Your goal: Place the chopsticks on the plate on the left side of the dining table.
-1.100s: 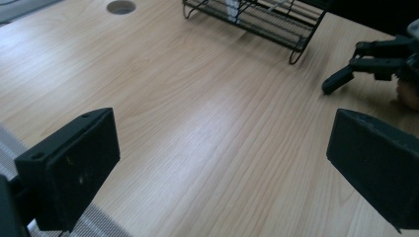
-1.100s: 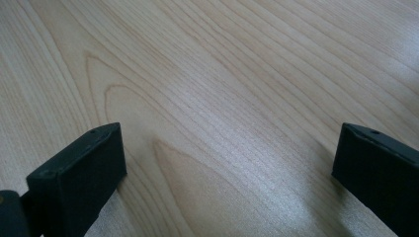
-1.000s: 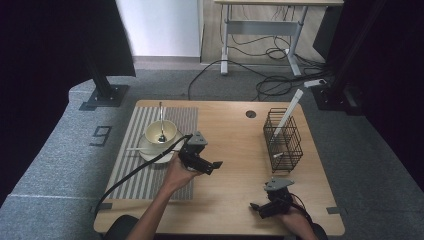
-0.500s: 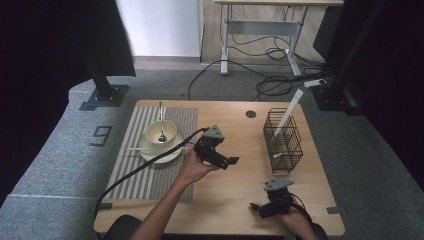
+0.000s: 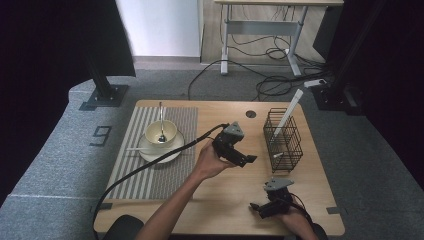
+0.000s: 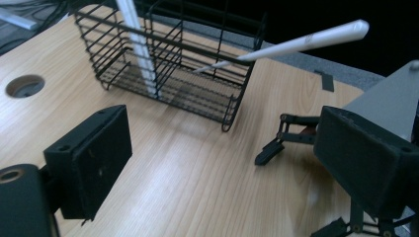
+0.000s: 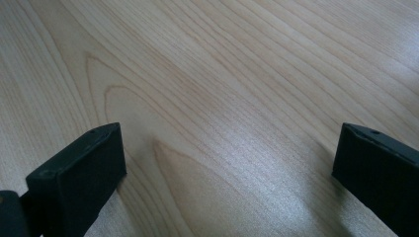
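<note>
1. Our left tongs (image 5: 248, 159) sit mid-bench, empty; their jaws have just been narrowing a bit but are spread wide.
2. The wire basket (image 5: 283, 140) by the bench's right edge lies straight ahead of them.
3. Its white stick (image 5: 288, 107) leans up toward the far-right corner.
4. Right tongs (image 5: 256, 206) rest agape near the front edge.

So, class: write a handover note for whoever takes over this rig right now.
Left hand-held gripper: lifted over mid-table, aimed at the wire basket. Its jaws are wide but have just been closing slightly, with nothing between them.
Right hand-held gripper: open, empty, low by the table's near edge.
Done: white utensils stand in the basket.
Left: the spoon sits in the bowl on the plate; it probably goes to the basket next.
</note>
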The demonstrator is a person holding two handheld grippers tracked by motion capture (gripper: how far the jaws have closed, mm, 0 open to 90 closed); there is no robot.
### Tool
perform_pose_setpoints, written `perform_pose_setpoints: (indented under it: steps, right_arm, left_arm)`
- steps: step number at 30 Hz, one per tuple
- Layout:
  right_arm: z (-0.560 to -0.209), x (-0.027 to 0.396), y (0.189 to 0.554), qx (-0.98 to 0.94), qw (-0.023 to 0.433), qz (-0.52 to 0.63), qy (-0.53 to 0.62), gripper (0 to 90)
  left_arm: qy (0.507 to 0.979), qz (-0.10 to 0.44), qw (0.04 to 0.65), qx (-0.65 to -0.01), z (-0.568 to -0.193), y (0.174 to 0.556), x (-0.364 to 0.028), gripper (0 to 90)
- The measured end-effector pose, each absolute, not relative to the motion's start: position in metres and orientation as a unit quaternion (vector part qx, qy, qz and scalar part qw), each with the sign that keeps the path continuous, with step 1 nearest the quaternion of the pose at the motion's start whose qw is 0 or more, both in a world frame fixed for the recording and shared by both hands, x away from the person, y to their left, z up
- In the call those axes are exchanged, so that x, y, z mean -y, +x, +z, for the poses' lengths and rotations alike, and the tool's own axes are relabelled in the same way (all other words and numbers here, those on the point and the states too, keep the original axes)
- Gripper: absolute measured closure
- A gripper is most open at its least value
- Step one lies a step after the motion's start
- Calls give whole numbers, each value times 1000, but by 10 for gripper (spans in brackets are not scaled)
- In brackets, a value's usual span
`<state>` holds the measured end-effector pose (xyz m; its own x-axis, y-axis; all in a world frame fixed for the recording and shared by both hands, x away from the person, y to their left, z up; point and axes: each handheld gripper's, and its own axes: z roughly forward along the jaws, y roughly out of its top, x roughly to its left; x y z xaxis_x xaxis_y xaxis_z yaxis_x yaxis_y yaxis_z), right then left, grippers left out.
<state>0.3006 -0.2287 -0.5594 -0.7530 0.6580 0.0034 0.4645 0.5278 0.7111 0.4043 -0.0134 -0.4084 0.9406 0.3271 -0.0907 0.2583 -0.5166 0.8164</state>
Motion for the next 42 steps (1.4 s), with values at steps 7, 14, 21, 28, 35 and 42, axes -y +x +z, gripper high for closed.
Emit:
perform_pose_setpoints:
  steps: [7, 14, 21, 28, 35, 42]
  right_arm:
    - [-559, 229, 301, -864, 134, 361, 324, 0]
    - [-559, 229, 301, -865, 134, 361, 323, 0]
    - [-559, 228, 301, -864, 134, 362, 324, 0]
    - [-559, 228, 301, -864, 134, 362, 324, 0]
    - [-559, 228, 301, -864, 134, 361, 323, 0]
    - [-559, 228, 301, -864, 134, 361, 323, 0]
  left_arm:
    - [876, 34, 458, -147, -408, 403, 35, 106]
    - [876, 22, 463, -133, -407, 403, 55, 125]
    - [882, 17, 457, -113, -409, 401, 77, 122]
    - [888, 34, 446, -107, -413, 404, 90, 149]
    - [885, 56, 450, -103, -411, 404, 92, 318]
    - [884, 76, 450, -99, -407, 406, 88, 530]
